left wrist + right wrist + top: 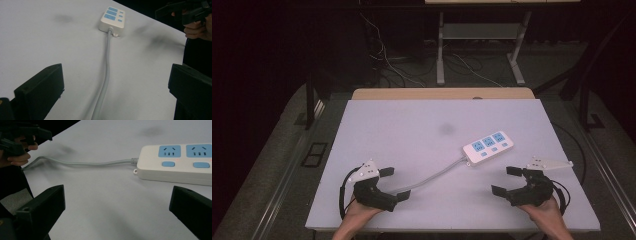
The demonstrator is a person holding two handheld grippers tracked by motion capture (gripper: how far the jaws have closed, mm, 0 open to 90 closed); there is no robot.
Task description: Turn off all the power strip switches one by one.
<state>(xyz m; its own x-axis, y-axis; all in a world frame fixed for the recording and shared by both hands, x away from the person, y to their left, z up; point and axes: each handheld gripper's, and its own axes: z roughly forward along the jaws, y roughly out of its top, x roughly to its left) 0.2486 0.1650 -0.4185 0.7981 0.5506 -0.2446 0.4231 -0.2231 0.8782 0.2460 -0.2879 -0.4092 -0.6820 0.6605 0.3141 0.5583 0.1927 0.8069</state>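
Tongs both released: left tongs (pixel 393 184) straddle my white power strip's grey cable (pixel 435 177) near the white worktop (pixel 402 125) edge; right tongs (pixel 507 180) sit just beside the blue-socketed white plastic power strip (pixel 488 145). Right gripper view shows its switches.

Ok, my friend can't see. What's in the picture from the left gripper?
A grey cable runs between two open black jaws, across a white table, to a white power strip with blue sockets. At the top right, a hand holds the other gripper.
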